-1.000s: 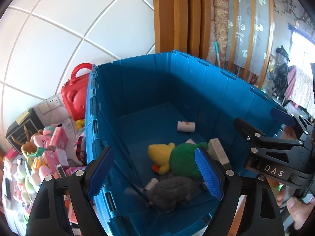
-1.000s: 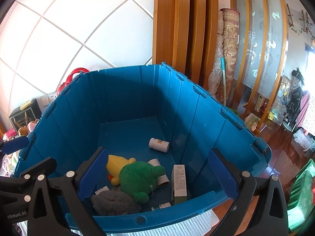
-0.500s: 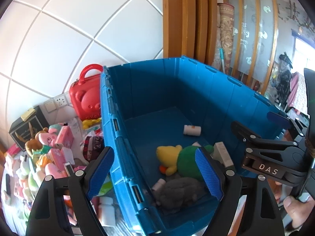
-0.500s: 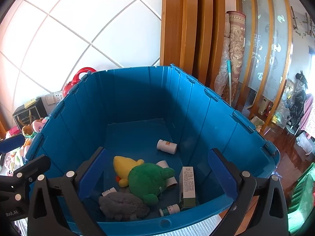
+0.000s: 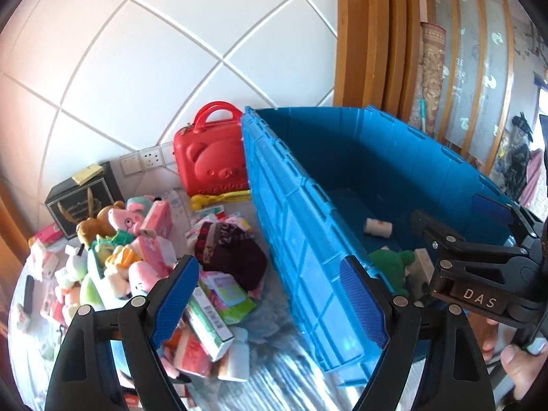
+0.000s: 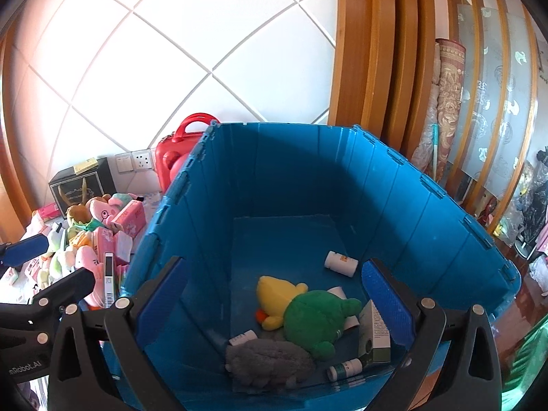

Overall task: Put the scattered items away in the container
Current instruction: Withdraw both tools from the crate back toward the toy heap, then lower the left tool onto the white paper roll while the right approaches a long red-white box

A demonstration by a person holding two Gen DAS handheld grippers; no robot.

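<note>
Left gripper (image 5: 270, 303) spread, empty, nearer toy pile (image 5: 137, 257) lying left of blue crate (image 5: 308, 246); right gripper (image 6: 274, 304) spread, empty, over crate.

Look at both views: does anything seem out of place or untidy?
Yes. A heap of plush toys and boxes lies jumbled outside the blue container, left of its wall. Inside, only a few items, such as the green plush, are stored.

A left gripper (image 5: 270, 303) with blue pads stands wide open and empty above the blue container's (image 5: 308, 239) near wall. Left of the container lies a heap of plush toys (image 5: 113, 257), boxes and a dark garment (image 5: 233, 257). A red bear-faced case (image 5: 210, 157) stands behind. The right gripper (image 5: 479, 274) shows at the right edge.
</note>
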